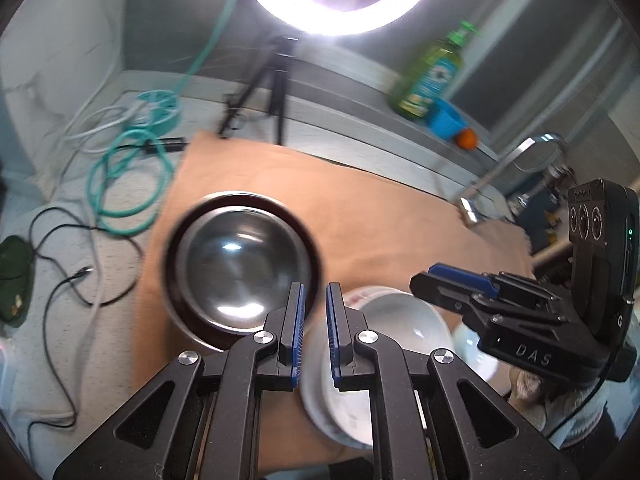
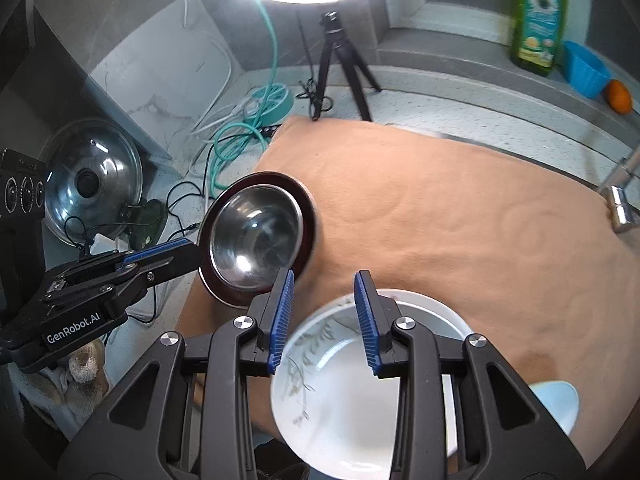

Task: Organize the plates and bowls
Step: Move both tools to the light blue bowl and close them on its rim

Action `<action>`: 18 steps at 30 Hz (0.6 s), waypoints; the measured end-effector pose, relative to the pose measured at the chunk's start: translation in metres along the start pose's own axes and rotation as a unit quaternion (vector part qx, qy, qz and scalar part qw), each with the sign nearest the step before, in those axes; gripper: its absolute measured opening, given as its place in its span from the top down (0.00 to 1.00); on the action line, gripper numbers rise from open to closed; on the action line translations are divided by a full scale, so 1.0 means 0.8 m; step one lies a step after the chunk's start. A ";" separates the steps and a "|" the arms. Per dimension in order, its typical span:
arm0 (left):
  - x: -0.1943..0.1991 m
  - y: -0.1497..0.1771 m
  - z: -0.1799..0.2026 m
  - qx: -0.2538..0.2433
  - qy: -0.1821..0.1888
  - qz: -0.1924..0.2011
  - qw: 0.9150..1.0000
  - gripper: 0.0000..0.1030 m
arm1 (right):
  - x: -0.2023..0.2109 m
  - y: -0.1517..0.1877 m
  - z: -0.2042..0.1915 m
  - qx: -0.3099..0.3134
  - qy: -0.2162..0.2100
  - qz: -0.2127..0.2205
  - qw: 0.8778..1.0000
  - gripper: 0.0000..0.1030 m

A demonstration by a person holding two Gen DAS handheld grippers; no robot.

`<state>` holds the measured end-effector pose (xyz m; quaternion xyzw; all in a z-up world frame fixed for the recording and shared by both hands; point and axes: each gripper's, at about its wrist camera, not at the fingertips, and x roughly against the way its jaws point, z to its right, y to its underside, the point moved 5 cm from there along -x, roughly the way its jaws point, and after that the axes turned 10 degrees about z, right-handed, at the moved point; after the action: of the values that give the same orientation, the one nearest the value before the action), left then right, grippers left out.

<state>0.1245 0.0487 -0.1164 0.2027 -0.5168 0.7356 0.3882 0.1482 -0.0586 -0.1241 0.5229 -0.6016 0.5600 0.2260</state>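
Two grippers hover over the tan cloth (image 2: 440, 208). Left gripper (image 1: 316, 332) is closed and empty beside the steel bowl (image 1: 240, 268). Right gripper (image 2: 324, 320) is partly open and empty above the white bowl (image 2: 340, 392).

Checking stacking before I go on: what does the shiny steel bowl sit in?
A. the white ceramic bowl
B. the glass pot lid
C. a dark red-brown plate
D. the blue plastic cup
C: the shiny steel bowl rests inside the dark red-brown plate, whose rim rings it on the tan cloth.

"GenRobot.AI" stands in white letters on the black body of the left gripper (image 2: 192, 256). "DAS" is embossed on the black body of the right gripper (image 1: 424, 280). The label on the green bottle (image 2: 538, 16) is too blurred to read.
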 end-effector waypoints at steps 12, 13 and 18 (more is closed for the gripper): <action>-0.040 0.054 0.113 -0.052 0.079 -0.061 0.994 0.90 | 0.120 0.048 0.121 -0.066 0.066 0.060 0.994 0.56; -0.046 0.060 0.121 -0.055 0.085 -0.069 0.992 0.90 | 0.127 0.054 0.134 -0.075 0.074 0.063 0.992 0.56; -0.074 0.086 0.164 -0.070 0.110 -0.101 0.986 0.90 | 0.152 0.087 0.196 -0.124 0.111 0.062 0.984 0.56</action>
<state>0.0937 -0.1044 -0.1495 0.1438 -0.4982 0.6725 0.5282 0.0929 -0.2590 -0.0925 0.3871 -0.6691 0.5483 0.3191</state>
